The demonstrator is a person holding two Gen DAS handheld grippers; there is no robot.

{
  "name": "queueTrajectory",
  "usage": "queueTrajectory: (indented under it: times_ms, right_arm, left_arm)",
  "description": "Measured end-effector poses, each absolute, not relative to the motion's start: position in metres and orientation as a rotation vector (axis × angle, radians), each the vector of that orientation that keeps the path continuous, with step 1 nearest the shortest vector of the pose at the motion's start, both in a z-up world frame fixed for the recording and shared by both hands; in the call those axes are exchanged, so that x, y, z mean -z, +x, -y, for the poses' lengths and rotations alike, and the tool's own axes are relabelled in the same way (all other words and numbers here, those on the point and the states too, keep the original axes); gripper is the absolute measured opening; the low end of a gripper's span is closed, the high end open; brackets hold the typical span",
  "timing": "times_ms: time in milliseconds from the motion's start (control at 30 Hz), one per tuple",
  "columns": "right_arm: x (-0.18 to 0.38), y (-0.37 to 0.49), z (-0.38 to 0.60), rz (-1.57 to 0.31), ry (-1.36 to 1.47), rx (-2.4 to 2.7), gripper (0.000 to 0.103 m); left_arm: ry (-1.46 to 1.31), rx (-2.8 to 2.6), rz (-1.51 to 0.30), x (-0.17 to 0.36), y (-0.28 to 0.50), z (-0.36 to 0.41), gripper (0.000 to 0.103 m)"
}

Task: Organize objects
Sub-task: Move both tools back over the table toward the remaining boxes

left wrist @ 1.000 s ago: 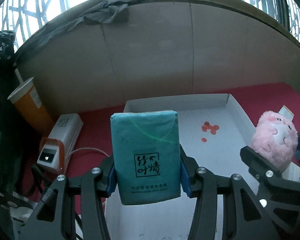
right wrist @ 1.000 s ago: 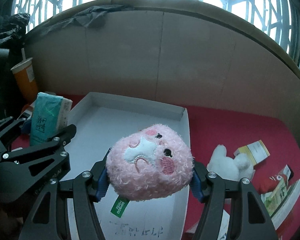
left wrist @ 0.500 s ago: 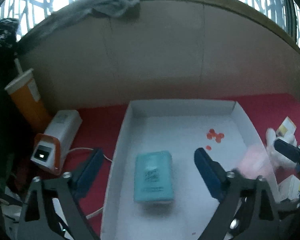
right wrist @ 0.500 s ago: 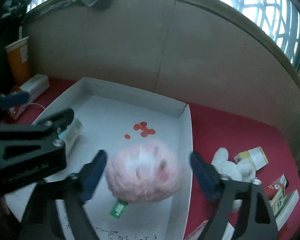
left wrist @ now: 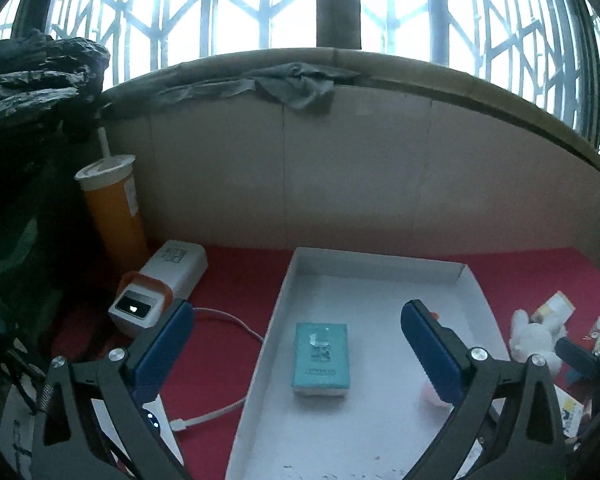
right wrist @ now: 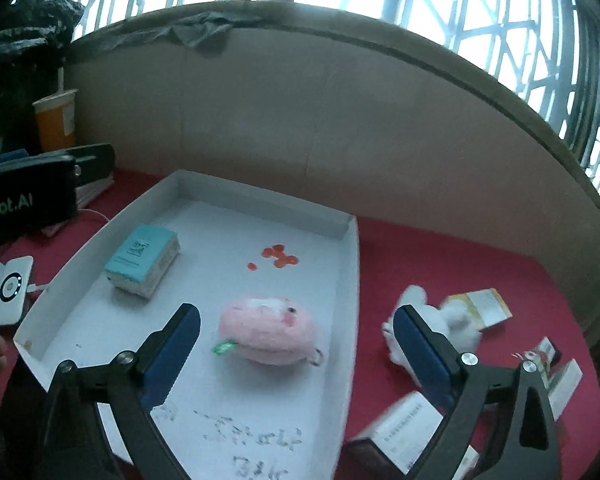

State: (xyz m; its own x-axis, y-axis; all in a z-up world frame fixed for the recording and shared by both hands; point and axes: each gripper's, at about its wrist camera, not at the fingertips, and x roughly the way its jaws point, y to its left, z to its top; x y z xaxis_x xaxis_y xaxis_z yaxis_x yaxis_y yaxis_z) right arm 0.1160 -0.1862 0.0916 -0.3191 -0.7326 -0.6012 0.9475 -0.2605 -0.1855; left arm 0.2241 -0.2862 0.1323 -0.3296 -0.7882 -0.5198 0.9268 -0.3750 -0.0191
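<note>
In the left wrist view, the left hand-held gripper (left wrist: 296, 344) is wide open and holds nothing. The blue tissue pack (left wrist: 321, 358) lies flat inside the white box (left wrist: 380, 265), on the left part of its floor, so it looks put away where it belongs. Its long side runs from near to far, and the printed face looks up. A white charger (left wrist: 160, 288) and an orange cup (left wrist: 114, 204) stand on the red desk (left wrist: 240, 280) to the left, outside the box. In the right wrist view, the right hand-held gripper (right wrist: 296, 340) is also wide open and empty. The pink plush toy (right wrist: 269, 330) sits in the box near the right wall, with its long side going left to right and its face turned up and away. The tissue pack is farther left. A white plush toy (right wrist: 440, 320) and some small packets (right wrist: 480, 304) lie on the desk to the right, outside the box, so I think they are next.
</note>
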Motion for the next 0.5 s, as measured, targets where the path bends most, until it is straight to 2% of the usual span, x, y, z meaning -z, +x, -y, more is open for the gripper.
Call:
queueTrajectory:
  times_ms: [300,500]
  right_arm:
    - [-0.107,0.074,0.136,-0.487,0.547,1.85,0.099]
    - [-0.087,0.017,0.11,-0.468,0.664,1.858,0.099]
  left_arm:
    - [0.555,1.991,-0.448,-0.127,0.22,0.256,0.103]
    - [0.577,2.047,-0.475,-0.123,0.217,0.232,0.103]
